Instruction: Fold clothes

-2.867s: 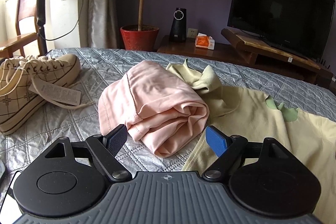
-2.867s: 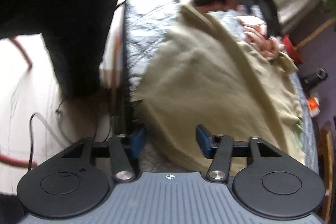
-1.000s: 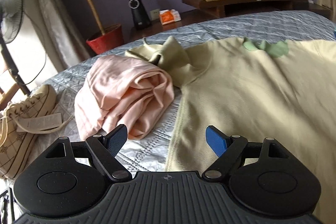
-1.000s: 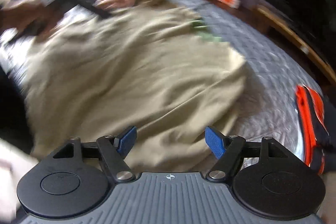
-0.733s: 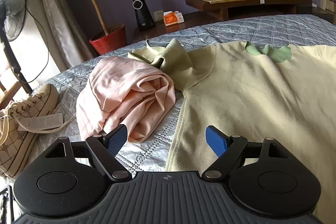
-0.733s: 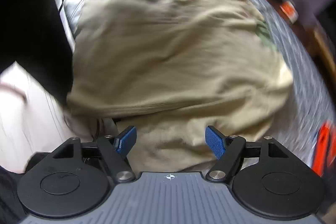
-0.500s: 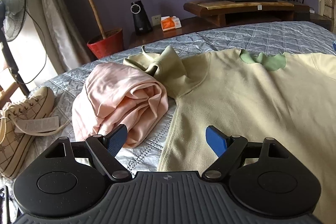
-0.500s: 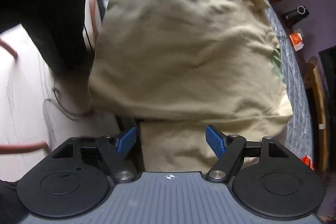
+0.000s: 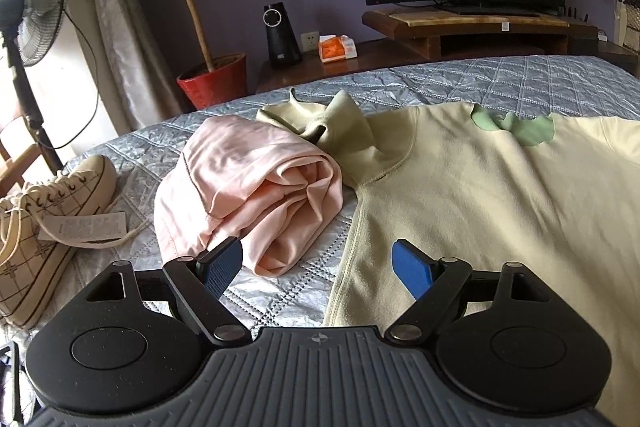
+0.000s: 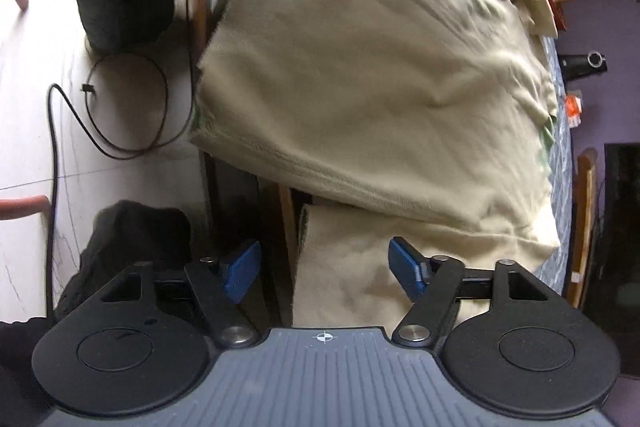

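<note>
Sweatshirt: matt fleecy cloth. Pink garment: smooth cloth. Quilt: satiny sheen. Shoe: canvas, probably. Gripper pads: blue, look rubbery. TV stand: wood.

On the bed, bare grey quilt lies open near, between the pink bundle and the side hem of the yellow sweatshirt; a wider bare stretch runs along the far edge. To the left a cream sneaker with its tag and laces blocks the way. The sweatshirt's crumpled sleeve touches the bundle's far side. At the right, the other sleeve overhangs the bed's edge, with a black cable looped on the floor below.
</note>
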The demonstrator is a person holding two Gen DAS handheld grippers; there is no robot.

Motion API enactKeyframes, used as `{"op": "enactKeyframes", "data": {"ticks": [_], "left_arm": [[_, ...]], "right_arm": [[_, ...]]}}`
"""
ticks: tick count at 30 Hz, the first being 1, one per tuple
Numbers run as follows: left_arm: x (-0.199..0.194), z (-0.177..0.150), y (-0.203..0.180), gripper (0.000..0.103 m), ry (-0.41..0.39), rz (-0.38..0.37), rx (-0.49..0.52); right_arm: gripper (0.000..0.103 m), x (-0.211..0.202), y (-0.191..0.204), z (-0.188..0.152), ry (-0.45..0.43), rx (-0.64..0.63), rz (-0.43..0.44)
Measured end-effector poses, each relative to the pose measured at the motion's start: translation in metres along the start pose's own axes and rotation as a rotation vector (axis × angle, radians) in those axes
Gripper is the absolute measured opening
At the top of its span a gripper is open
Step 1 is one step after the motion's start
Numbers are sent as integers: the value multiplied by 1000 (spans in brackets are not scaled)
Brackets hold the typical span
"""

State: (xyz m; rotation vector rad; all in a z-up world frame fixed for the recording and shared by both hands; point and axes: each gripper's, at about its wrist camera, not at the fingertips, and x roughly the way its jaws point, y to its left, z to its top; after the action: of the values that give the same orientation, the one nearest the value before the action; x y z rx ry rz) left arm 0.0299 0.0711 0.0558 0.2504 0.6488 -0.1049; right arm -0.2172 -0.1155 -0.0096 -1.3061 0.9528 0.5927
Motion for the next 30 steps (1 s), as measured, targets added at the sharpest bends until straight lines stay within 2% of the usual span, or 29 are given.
{"op": "enactKeyframes", "data": {"ticks": [1, 4, 6, 15, 22, 23, 24, 26, 30], "left_arm": [[0, 0, 0, 86, -1, -1, -3], [-1, 0, 0, 86, -1, -5, 2], [-1, -1, -1, 86, 1, -5, 7], [1, -2, -3, 86, 8, -7, 15], [3, -3, -6, 86, 15, -6, 27], [3, -3, -6, 86, 17, -5, 29], [4, -3, -6, 86, 19, -5, 30], [5, -3, -7, 86, 22, -4, 33], [5, -4, -9, 86, 23, -1, 42]], "right_arm": [[45, -1, -4, -1, 4, 34, 9], [33, -4, -22, -6, 1, 163, 97], [29, -5, -31, -9, -7, 230, 141], [21, -8, -69, -26, -41, 508, 328], [19, -9, -87, -45, -87, 676, 421], [17, -10, -90, -48, -94, 701, 435], [8, -10, -92, -50, -101, 725, 448], [7, -10, -97, -56, -114, 773, 475], [6, -11, -110, -63, -161, 866, 465]]}}
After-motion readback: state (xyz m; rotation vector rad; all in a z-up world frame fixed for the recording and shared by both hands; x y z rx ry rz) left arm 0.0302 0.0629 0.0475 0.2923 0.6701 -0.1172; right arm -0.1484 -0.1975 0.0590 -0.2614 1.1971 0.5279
